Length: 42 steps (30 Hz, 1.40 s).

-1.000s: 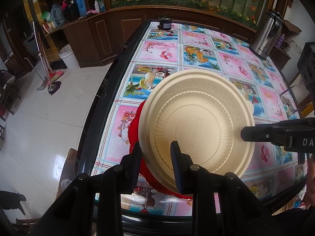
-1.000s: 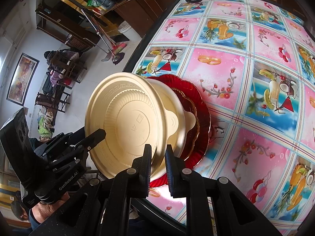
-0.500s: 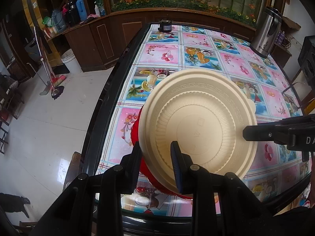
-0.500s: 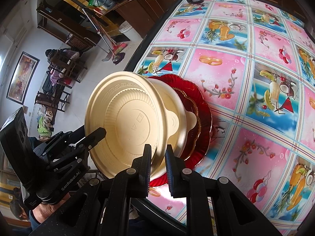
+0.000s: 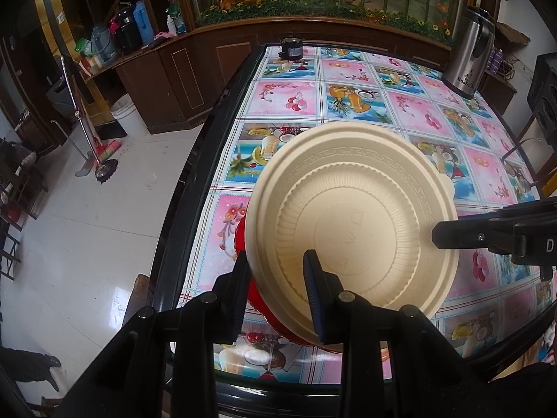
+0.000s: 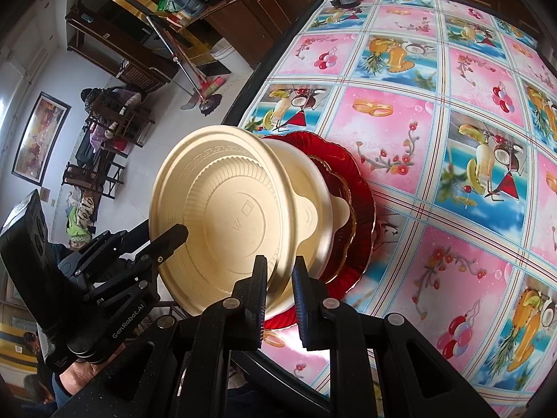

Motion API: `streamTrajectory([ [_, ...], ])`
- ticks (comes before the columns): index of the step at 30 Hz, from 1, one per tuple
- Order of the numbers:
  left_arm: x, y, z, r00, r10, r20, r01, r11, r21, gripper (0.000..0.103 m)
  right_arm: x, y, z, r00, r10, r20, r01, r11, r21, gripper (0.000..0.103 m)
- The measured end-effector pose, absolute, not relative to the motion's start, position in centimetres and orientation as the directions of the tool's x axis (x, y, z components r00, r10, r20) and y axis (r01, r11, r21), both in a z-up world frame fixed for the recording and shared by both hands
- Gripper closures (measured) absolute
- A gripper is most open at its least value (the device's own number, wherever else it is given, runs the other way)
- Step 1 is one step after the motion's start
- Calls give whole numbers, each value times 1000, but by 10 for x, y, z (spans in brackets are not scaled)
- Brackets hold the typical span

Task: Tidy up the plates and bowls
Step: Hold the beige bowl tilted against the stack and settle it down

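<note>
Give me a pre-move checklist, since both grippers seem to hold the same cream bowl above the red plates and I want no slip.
1. Left gripper clamps the cream bowl's rim: ok.
2. Right gripper clamps the rim on the other side: ok.
3. Bowl level: not ok, it is tipped with its underside toward both cameras.
4. Second cream bowl nested behind it, whether free to separate: cannot tell.
5. Red plates stacked on the table: ok.
6. Open tablecloth beyond the stack for setting down: ok; the kettle stands far off.
</note>
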<state>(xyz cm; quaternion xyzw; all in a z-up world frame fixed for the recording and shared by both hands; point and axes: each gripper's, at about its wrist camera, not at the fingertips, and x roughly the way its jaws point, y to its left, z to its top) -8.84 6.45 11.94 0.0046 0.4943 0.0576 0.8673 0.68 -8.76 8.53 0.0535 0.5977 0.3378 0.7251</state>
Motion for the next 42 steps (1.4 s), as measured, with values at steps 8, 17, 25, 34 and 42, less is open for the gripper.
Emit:
streamTrajectory([
  [8, -90, 63, 121, 511, 114, -852, -91, 993, 78, 71, 7, -88, 87, 58, 559, -827, -430, 762, 485, 85],
  [17, -90, 59, 124, 519, 126, -846, -84, 992, 96, 69, 6, -90, 90, 64, 565, -823, -434, 758, 487, 85],
  [25, -91, 56, 127, 526, 137, -839, -80, 990, 112, 68, 4, -93, 92, 69, 570, -819, -433, 757, 490, 84],
  [34, -94, 52, 131, 541, 155, -827, -74, 988, 137, 63, 2, -96, 92, 74, 575, -815, -433, 755, 493, 81],
  [42, -95, 49, 134, 553, 174, -814, -73, 984, 161, 63, 1, -97, 93, 76, 577, -813, -431, 754, 495, 81],
])
